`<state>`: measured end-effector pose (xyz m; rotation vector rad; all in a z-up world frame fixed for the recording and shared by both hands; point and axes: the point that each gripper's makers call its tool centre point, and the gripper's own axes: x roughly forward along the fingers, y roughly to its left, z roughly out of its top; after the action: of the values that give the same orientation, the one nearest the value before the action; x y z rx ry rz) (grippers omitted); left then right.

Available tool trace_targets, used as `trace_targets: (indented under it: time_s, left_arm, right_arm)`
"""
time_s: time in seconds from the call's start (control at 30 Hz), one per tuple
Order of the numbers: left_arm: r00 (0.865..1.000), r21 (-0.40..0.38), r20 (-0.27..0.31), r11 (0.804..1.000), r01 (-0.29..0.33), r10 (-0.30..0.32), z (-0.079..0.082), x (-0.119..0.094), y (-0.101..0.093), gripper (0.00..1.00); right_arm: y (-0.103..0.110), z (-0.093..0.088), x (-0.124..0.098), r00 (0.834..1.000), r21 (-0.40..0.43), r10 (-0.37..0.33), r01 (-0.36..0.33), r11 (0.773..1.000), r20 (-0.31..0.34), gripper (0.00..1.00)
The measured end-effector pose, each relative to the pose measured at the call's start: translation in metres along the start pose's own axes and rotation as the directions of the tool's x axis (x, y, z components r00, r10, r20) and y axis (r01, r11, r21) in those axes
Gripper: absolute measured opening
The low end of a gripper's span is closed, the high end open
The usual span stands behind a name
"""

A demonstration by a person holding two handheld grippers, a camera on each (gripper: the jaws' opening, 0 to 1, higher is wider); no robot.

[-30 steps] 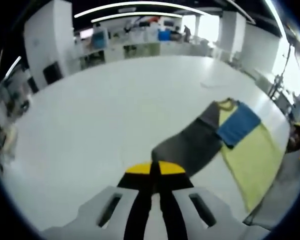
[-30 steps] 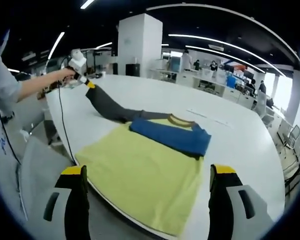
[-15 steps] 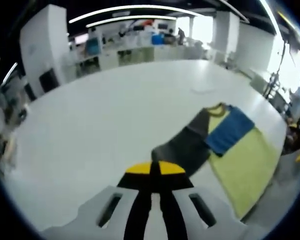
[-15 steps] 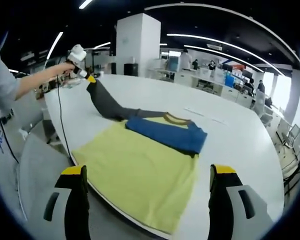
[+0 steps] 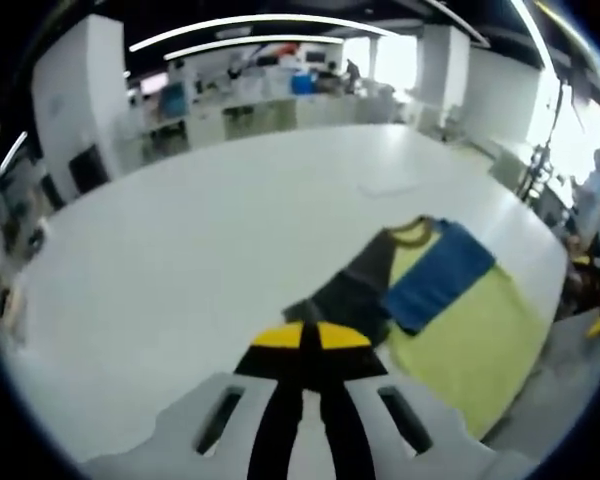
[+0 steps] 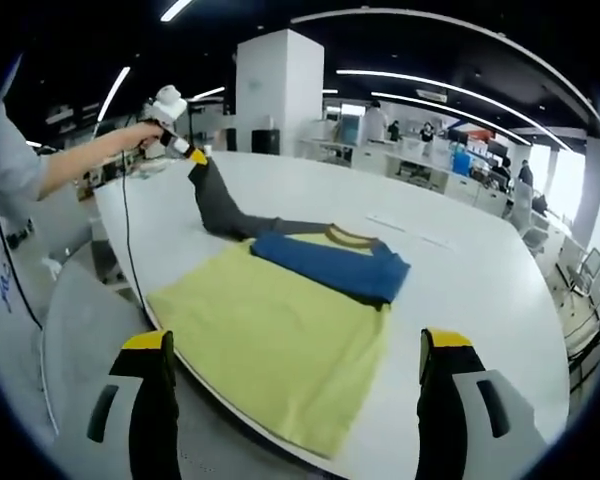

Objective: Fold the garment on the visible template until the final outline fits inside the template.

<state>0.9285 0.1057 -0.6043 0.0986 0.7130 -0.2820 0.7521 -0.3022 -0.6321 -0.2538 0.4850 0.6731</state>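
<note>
A yellow-green shirt [image 6: 270,335] lies flat on the white table [image 6: 470,270], hem hanging over the near edge. Its blue sleeve [image 6: 330,265] is folded across the chest. The grey sleeve [image 6: 225,210] stretches away from the body and rises off the table at its cuff, where my left gripper [image 6: 192,155] is shut on it. In the left gripper view my left gripper [image 5: 310,336] has its jaws together on the grey sleeve [image 5: 345,295], with the blue sleeve [image 5: 438,275] and yellow body [image 5: 460,345] beyond. My right gripper [image 6: 298,345] hangs open above the hem, touching nothing.
A person's arm [image 6: 80,165] holds the left gripper, and a black cable [image 6: 128,250] hangs from it past the table's left edge. A white pillar [image 6: 280,90] and desks with people [image 6: 420,135] stand behind the table. Bare tabletop [image 5: 180,230] spreads left of the shirt.
My left gripper has lifted the grey cuff higher and carried it a little toward the shirt body, so the sleeve rises more steeply. The right gripper has stayed open and nearly still.
</note>
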Motion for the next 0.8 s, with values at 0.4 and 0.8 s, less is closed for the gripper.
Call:
trace_targets:
  time_s: [0.4, 0.8]
  left_arm:
    - [1.000, 0.017, 0.001, 1.000, 0.012, -0.012, 0.016, 0.007, -0.040, 0.00]
    - [0.999, 0.054, 0.001, 0.997, 0.052, -0.052, 0.032, 0.027, -0.088, 0.00]
  right_arm:
    - [-0.013, 0.002, -0.013, 0.999, 0.000, 0.004, -0.004, 1.000, 0.033, 1.00]
    - [-0.017, -0.004, -0.022, 0.999, 0.005, 0.023, -0.023, 1.000, 0.045, 1.00]
